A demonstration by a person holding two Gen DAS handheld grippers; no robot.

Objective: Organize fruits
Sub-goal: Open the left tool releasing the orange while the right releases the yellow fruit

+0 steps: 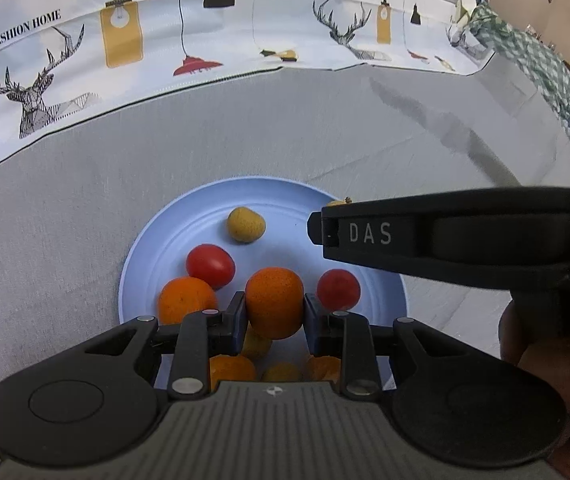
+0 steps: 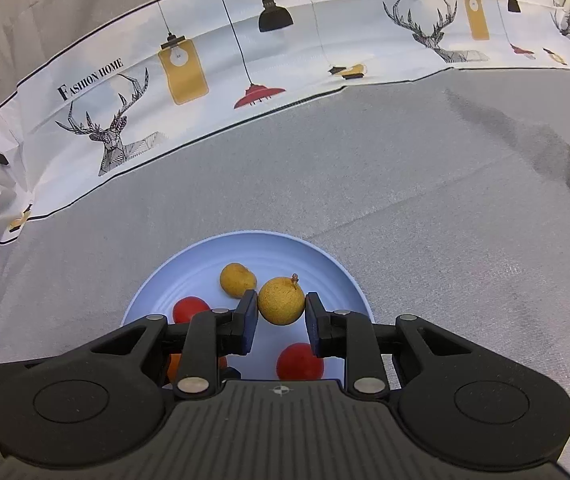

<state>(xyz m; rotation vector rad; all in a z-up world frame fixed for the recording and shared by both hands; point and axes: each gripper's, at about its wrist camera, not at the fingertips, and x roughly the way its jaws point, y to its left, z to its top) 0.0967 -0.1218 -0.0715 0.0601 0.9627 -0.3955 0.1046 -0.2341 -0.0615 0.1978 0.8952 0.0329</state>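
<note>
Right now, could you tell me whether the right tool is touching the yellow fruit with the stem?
Touching. The right wrist view shows the right tool with both pads pressed against the yellow fruit, held above the blue plate.

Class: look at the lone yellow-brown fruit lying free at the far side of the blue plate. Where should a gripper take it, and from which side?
Grip the free yellow-brown fruit across its rounded middle, coming from above. It lies low on the blue plate, whose raised rim probably blocks a level approach.
</note>
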